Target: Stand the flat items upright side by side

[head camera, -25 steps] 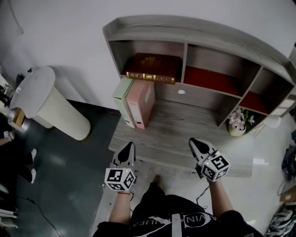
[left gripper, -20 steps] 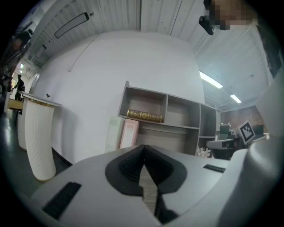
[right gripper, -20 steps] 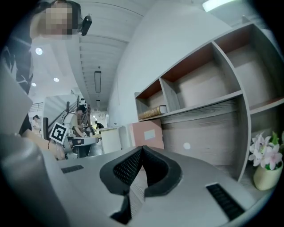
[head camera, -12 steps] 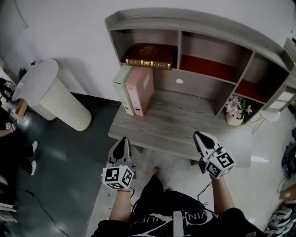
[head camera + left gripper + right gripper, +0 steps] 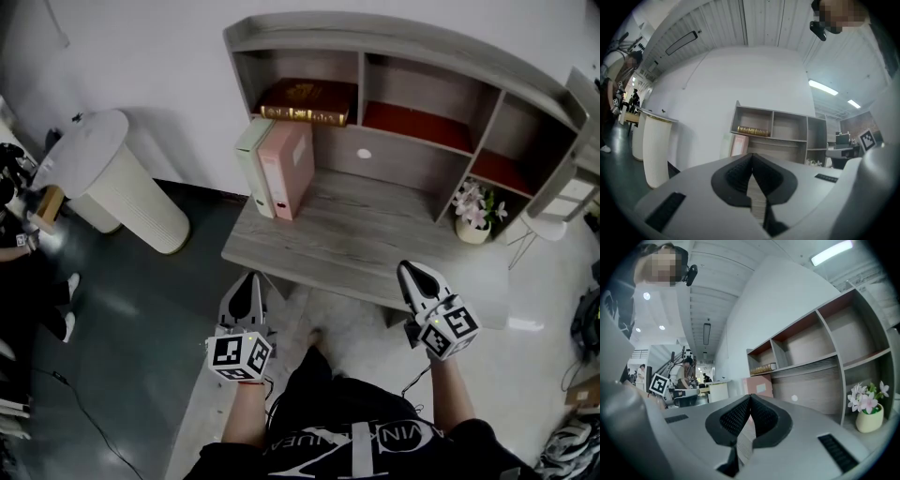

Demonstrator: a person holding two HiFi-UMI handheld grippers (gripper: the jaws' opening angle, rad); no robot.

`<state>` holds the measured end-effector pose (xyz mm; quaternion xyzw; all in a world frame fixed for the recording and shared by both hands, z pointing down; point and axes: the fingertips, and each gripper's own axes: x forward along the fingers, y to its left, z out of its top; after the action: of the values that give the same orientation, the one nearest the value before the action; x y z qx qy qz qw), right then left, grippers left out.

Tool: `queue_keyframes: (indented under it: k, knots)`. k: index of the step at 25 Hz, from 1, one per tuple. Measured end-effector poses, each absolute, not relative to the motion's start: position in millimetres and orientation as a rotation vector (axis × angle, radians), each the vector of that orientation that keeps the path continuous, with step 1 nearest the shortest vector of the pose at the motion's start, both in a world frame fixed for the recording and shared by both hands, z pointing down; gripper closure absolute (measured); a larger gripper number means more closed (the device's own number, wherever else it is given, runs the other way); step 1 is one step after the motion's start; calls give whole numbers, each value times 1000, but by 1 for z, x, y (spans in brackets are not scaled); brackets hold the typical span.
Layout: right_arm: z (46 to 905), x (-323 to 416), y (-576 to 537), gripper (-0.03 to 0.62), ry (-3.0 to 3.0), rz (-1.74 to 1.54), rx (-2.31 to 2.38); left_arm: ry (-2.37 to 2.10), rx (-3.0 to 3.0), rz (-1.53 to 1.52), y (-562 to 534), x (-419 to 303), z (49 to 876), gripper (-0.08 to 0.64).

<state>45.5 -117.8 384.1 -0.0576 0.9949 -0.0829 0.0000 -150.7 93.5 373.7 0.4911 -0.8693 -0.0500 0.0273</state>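
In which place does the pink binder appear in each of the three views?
Head view: the pink binder stands at the left end of the desk, left of centre in the upper half.
Left gripper view: small, just left of centre.
Right gripper view: near the centre.
Shared landmark: the gold-edged book lying flat in the shelf compartment just above the binder, also seen in the left gripper view and the right gripper view.

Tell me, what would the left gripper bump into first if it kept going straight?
Probably the grey wooden desk, whose front edge lies right ahead of the left gripper. If it clears the top, the upright pink binder comes next; depth is unclear.
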Motion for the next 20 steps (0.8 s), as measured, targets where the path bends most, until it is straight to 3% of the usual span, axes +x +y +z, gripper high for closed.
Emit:
queue_keyframes:
  k: [20]
  knots:
    - [375, 76, -103, 583, 3111, -202, -180, -2717, 1505, -178, 110, -117, 367, 557]
